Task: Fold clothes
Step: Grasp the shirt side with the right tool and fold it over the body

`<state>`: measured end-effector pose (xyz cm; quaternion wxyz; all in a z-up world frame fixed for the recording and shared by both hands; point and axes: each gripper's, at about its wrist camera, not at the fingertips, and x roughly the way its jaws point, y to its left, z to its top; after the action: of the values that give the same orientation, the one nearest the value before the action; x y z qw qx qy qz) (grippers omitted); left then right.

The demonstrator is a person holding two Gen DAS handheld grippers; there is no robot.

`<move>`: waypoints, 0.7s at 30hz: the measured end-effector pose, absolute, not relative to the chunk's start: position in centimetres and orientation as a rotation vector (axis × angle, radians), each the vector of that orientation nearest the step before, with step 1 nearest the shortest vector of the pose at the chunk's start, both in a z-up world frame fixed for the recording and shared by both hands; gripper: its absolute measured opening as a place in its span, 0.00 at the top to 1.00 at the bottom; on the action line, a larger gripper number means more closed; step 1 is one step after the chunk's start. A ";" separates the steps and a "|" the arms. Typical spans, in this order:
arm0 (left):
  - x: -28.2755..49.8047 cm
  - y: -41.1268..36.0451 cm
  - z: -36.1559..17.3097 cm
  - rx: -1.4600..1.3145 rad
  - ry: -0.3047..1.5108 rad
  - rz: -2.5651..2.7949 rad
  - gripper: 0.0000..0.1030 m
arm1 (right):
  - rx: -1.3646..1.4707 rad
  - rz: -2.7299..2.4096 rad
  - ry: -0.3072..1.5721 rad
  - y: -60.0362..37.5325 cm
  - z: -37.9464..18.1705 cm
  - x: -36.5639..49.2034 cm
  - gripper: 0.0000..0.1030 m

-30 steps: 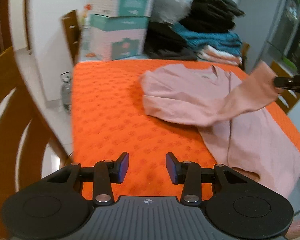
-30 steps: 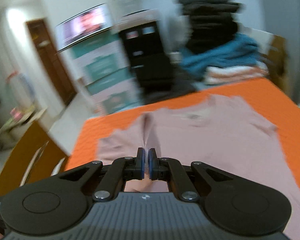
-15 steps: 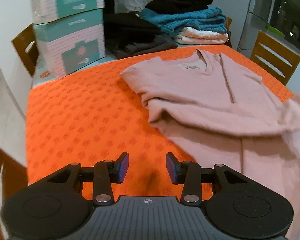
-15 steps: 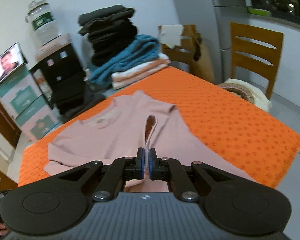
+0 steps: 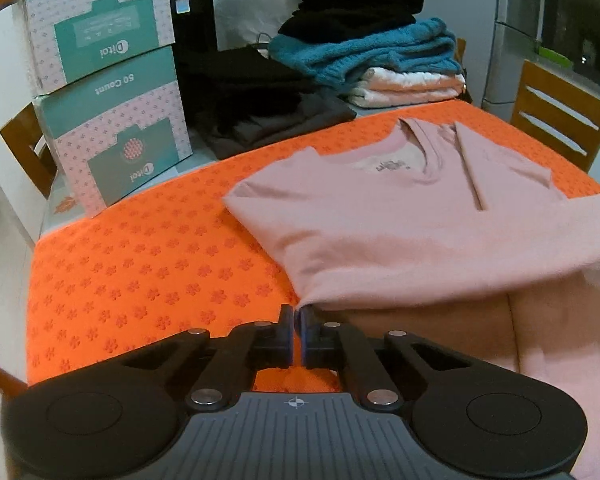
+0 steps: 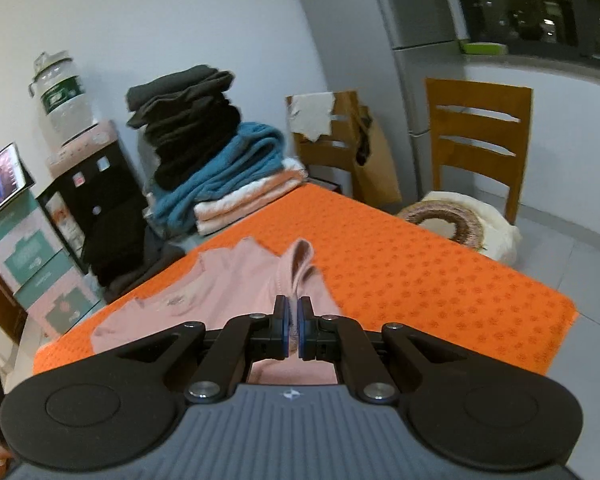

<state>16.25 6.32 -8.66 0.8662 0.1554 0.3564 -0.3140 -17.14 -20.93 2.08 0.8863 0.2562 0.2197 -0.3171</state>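
Left gripper [image 5: 297,312] now clenched on the near left fold edge of the pink long-sleeved top [image 5: 380,220] — half a second back, jaws stood apart over bare orange mat [image 5: 148,264], no cloth between them. Approach over, pinch made.

Right gripper [image 6: 293,308] likewise clenched, grasping a bunched ridge of the same top [image 6: 228,296], cloth rising between the pads. Was already shut on cloth a second ago; since then swung from the left part of the garment toward its right side.

Top itself: on the mat, mid-table, neckline at the far end, one sleeve laid across the chest toward the right. Partly folded, not a finished packet. Both claws holding at once — reads as set-up for the next fold, direction not settled from here.

Farther back, left: two stacked cartons [image 5: 108,92], upside down, printed "Ditoi" and "50 Count". Small mark inside the neckline [image 5: 392,166], too small to read.

Far end: folded pile [image 5: 376,40] — cream and peach items at the bottom, teal knit above, dark garments on top. Water-dispenser bottle [image 6: 62,100] with a green label, illegible. Wooden chair [image 6: 480,140] far right.
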 end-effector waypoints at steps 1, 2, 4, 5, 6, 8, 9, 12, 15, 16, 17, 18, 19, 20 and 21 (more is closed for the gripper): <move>16.3 6.4 -8.7 0.324 0.750 -0.657 0.95 | 0.541 -0.672 0.480 -21.2 1.4 -17.3 0.95; 16.3 6.5 -8.8 0.322 0.754 -0.656 0.95 | 0.552 -0.686 0.520 -21.5 0.2 -17.4 0.98; 16.3 6.7 -9.0 0.319 0.762 -0.655 0.95 | 0.573 -0.714 0.601 -22.2 -2.2 -17.5 0.99; 16.3 6.8 -9.1 0.317 0.766 -0.655 0.95 | 0.580 -0.727 0.642 -22.4 -3.4 -17.6 0.99; 16.3 6.9 -9.2 0.316 0.769 -0.654 0.95 | 0.584 -0.739 0.683 -22.7 -4.5 -17.7 0.99; 16.3 7.1 -9.3 0.313 0.777 -0.653 0.95 | 0.594 -0.760 0.756 -23.0 -6.4 -17.9 0.99; 16.3 7.2 -9.4 0.311 0.781 -0.652 0.95 | 0.606 -0.765 0.769 -23.2 -6.8 -18.1 0.99; 16.3 7.4 -9.6 0.308 0.786 -0.648 0.95 | 0.648 -0.748 0.758 -23.8 -6.8 -18.2 0.97; 16.2 7.6 -9.6 0.308 0.780 -0.639 0.95 | 0.687 -0.716 0.749 -24.8 -6.8 -17.5 0.84; 16.2 7.7 -9.6 0.305 0.780 -0.633 0.95 | 0.695 -0.710 0.750 -25.1 -6.9 -17.1 0.78; 16.3 7.9 -9.5 0.302 0.780 -0.627 0.95 | 0.694 -0.707 0.756 -25.3 -7.2 -16.7 0.74; 16.3 8.0 -9.5 0.299 0.780 -0.620 0.95 | 0.689 -0.703 0.763 -25.4 -7.4 -16.3 0.73; 16.3 8.1 -9.5 0.295 0.780 -0.614 0.96 | 0.682 -0.698 0.774 -25.5 -7.7 -15.8 0.72; 16.4 8.3 -9.5 0.288 0.785 -0.609 0.97 | 0.676 -0.688 0.783 -25.5 -8.1 -15.3 0.70; 16.5 8.5 -9.4 0.282 0.789 -0.603 0.97 | 0.669 -0.678 0.789 -25.5 -8.3 -14.9 0.67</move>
<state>16.54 8.49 -9.43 0.8699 0.1346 0.3770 -0.2882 -14.87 -25.51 -8.33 0.8147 0.3138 0.3698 -0.3178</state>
